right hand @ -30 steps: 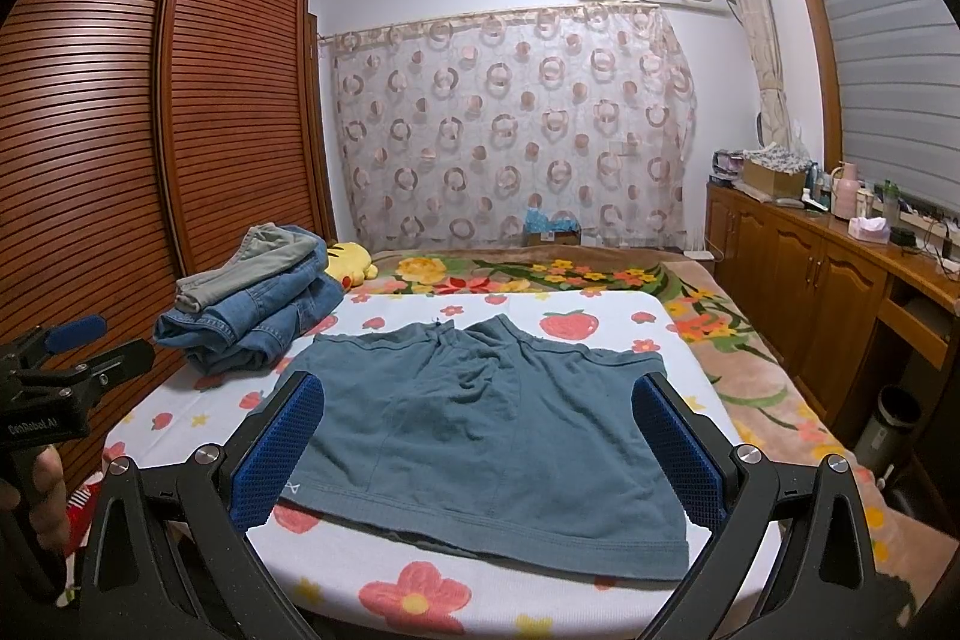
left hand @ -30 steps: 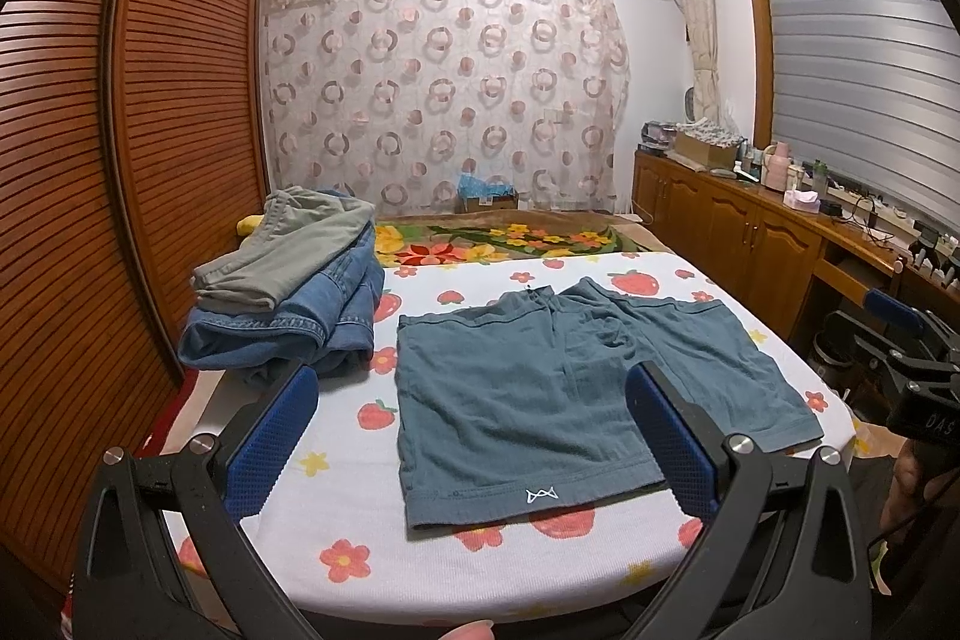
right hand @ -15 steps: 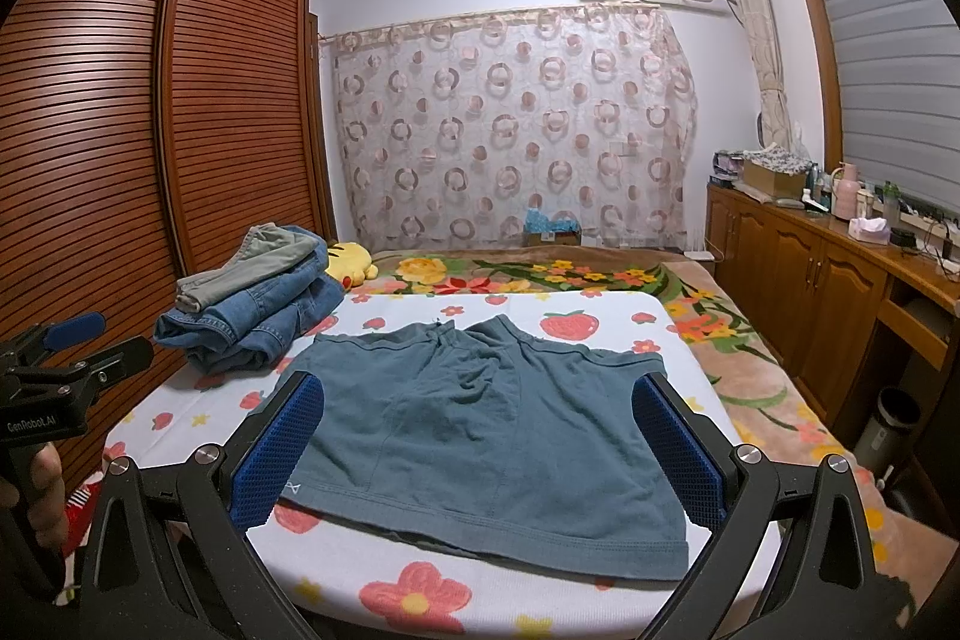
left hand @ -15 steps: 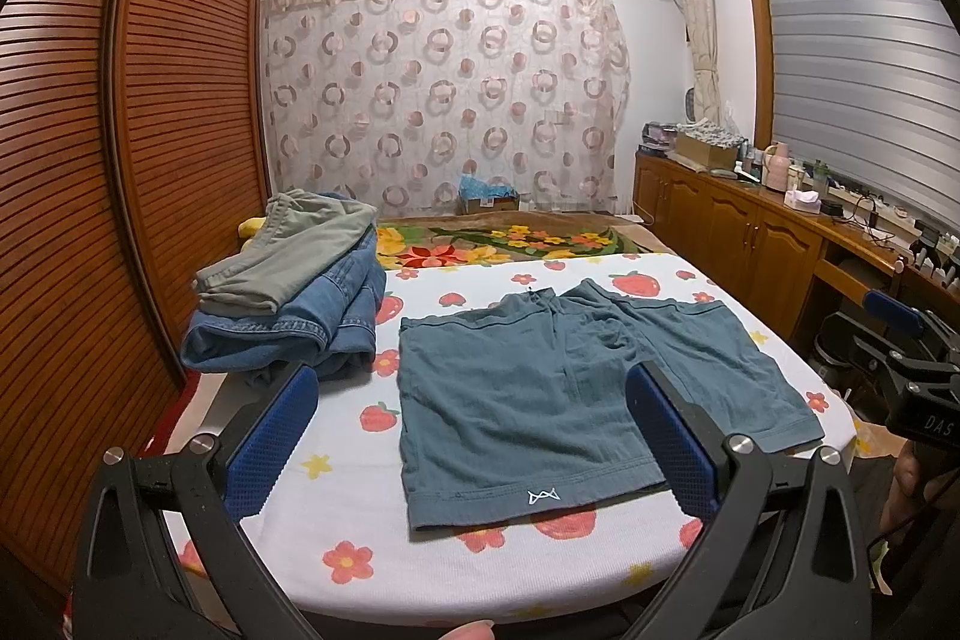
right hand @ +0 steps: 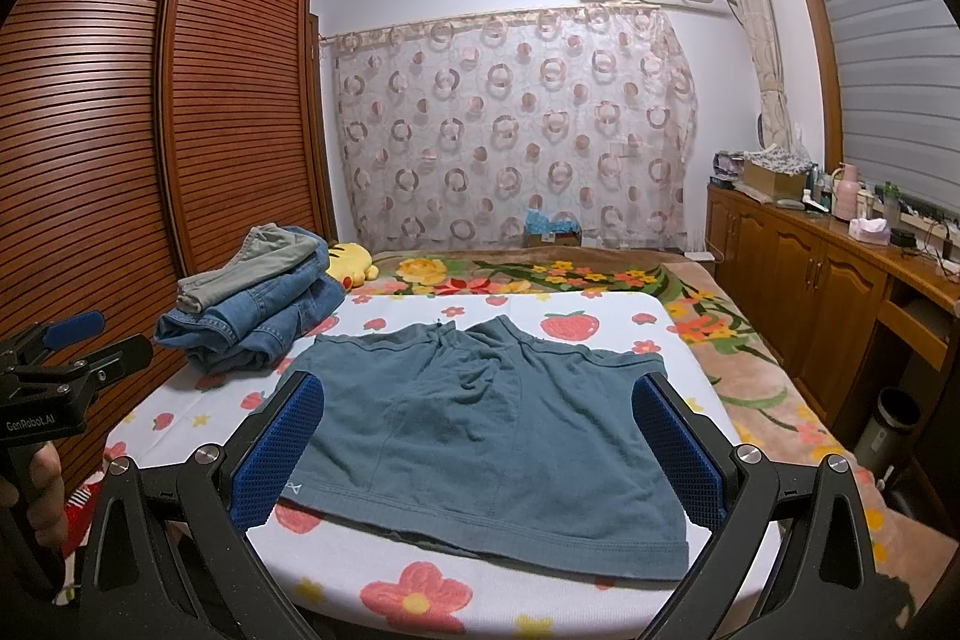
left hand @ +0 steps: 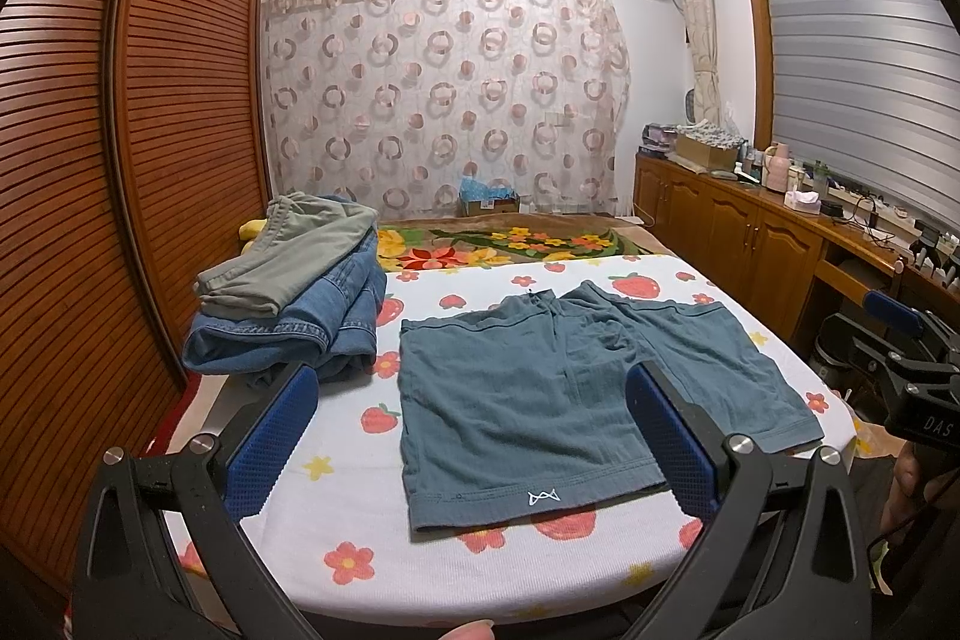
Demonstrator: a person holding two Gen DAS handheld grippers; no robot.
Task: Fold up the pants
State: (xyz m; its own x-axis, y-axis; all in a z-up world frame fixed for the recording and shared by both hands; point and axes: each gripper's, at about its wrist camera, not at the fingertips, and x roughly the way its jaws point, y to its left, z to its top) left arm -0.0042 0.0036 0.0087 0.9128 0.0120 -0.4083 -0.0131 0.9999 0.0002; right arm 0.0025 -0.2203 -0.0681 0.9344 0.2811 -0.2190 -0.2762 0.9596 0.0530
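Blue mesh pads line the left gripper (left hand: 474, 436), whose jaws stand wide apart with nothing between them, low in the left wrist frame; the right gripper (right hand: 477, 451) is spread just as wide and just as empty at the bottom of its own frame. Across the last second almost nothing has changed: both tools hover short of the near edge of the bed, with only the faintest drift of the left view, so no grasp has begun. Beyond the pads, in the centre of both frames, the teal shorts (left hand: 576, 394) lie flat and unfolded on the strawberry-print sheet (left hand: 354, 520), waistband toward the far side, hems toward the cameras, a small white logo on the near left hem. To the left of centre a stack of folded jeans (left hand: 288, 322) sits just beside the shorts, apart from them. Farther out, the slatted wardrobe (left hand: 78, 148) fills the left edge and the circle-patterned curtain (left hand: 444, 94) the middle background. The fold is probably still entirely ahead, with a leg hem or waistband corner the likely first hold.
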